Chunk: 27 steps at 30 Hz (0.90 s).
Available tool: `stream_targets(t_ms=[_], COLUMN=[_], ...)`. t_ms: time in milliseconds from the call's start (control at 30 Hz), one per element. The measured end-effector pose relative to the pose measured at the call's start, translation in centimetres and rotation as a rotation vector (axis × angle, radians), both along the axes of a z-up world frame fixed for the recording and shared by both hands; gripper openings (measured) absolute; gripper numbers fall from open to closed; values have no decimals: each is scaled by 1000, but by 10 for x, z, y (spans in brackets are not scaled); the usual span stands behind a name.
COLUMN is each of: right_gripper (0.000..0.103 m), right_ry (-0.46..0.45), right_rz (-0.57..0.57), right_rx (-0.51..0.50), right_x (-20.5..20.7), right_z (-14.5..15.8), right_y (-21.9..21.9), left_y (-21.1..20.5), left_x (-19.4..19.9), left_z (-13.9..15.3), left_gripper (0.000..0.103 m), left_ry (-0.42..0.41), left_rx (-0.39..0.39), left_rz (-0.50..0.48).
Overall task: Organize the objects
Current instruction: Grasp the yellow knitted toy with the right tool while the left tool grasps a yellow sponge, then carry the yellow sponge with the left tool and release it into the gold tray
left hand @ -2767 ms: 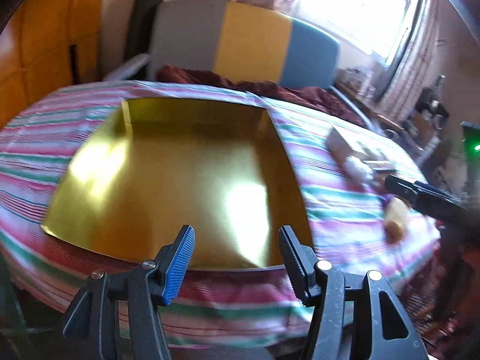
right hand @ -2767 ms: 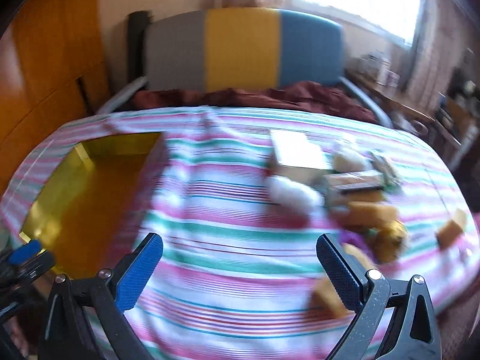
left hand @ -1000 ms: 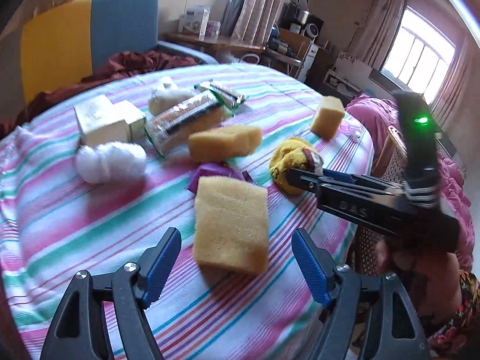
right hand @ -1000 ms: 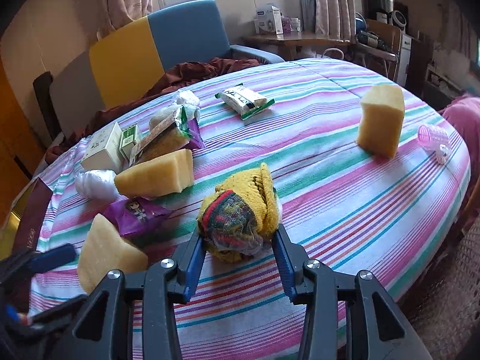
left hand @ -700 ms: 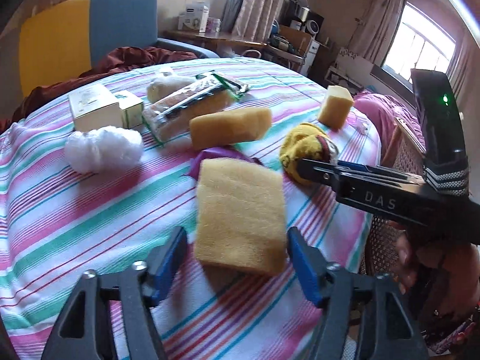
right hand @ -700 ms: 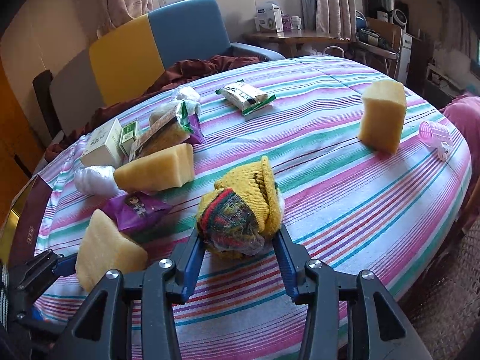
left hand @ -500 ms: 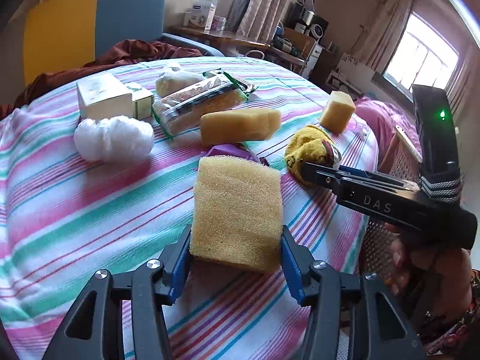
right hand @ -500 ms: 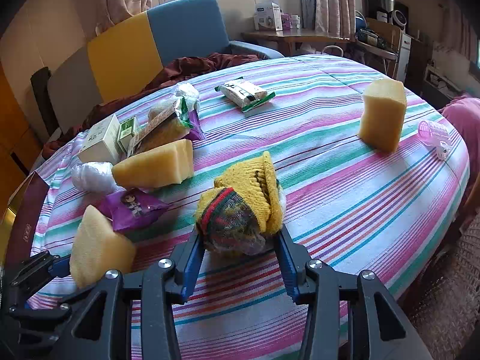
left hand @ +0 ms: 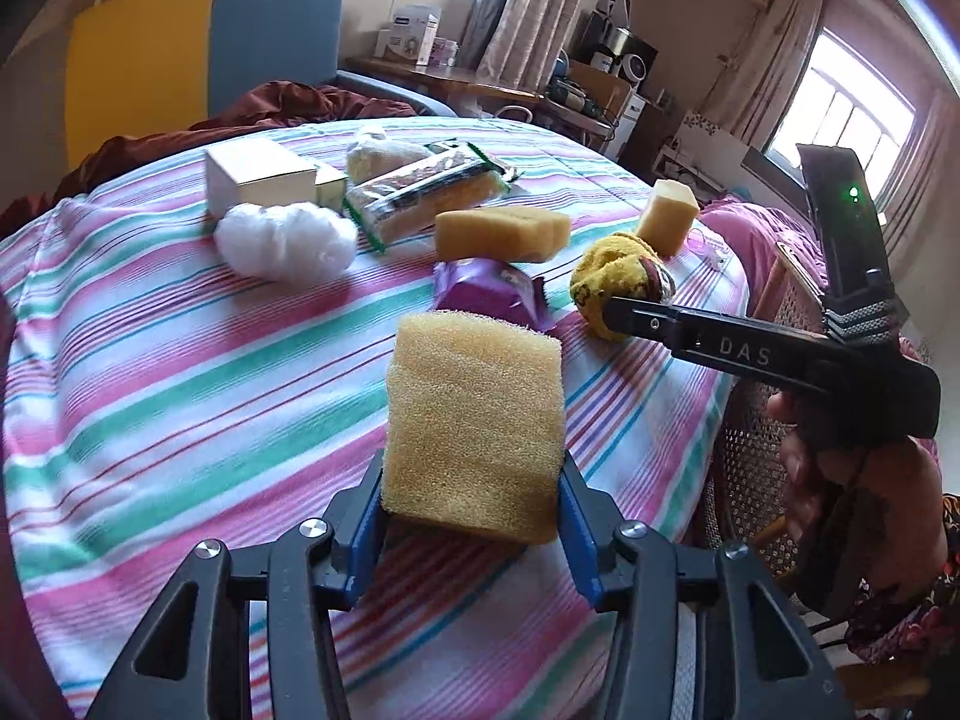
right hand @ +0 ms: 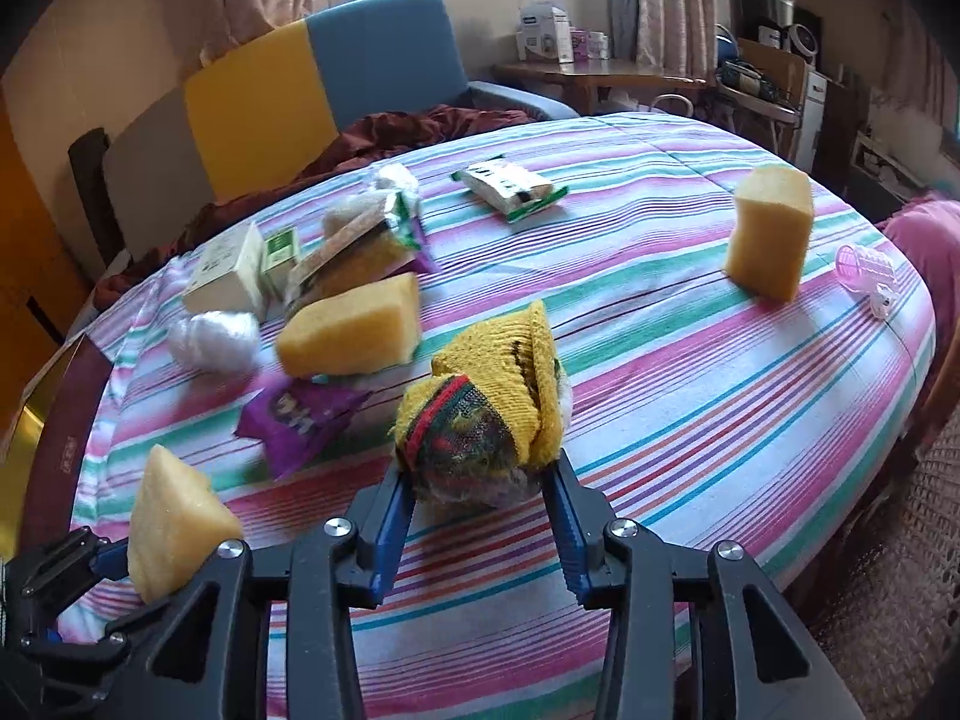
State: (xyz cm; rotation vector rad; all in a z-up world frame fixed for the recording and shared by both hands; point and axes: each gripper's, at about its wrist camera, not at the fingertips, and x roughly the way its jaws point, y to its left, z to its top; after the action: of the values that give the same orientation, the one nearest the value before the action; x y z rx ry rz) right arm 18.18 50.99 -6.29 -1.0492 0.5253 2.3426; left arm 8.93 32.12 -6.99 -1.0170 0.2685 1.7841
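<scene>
Sponge (left hand: pixel 474 426) gripped; purple packet (left hand: pixel 489 294), sock ball (left hand: pixel 618 285) beyond.

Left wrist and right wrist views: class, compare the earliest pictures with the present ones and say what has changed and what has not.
The left gripper turned from the gold box to the clutter and closed on the yellow sponge, now lifted. The right gripper closed on the knitted bundle, now raised slightly. The white box, purple packet and upright sponge stayed put on the striped cloth.

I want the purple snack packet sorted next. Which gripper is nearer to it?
Hard to call; both are close. The left gripper, shut on a sponge, sits just before the purple packet; the right gripper, holding the knitted bundle, is beside it.
</scene>
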Motion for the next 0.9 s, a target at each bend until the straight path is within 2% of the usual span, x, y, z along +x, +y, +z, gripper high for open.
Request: stream_targets(t_ms=[300, 567, 767, 900], right_gripper=[42, 42, 42, 42], right_ry=[-23, -24, -11, 9], right_rz=[40, 72, 110, 136], right_rx=[17, 37, 62, 93], right_x=[-4, -7, -10, -11], right_z=[-1, 5, 16, 25], right_y=[-17, -30, -48, -62], left_y=[-43, -84, -120, -156], left_x=[-7, -21, -38, -53], left_z=[14, 43, 54, 55], left_gripper=[50, 50, 50, 50], left_ry=[-13, 30, 47, 63], left_rx=[62, 120, 144, 139], left_rz=[67, 165, 265, 387])
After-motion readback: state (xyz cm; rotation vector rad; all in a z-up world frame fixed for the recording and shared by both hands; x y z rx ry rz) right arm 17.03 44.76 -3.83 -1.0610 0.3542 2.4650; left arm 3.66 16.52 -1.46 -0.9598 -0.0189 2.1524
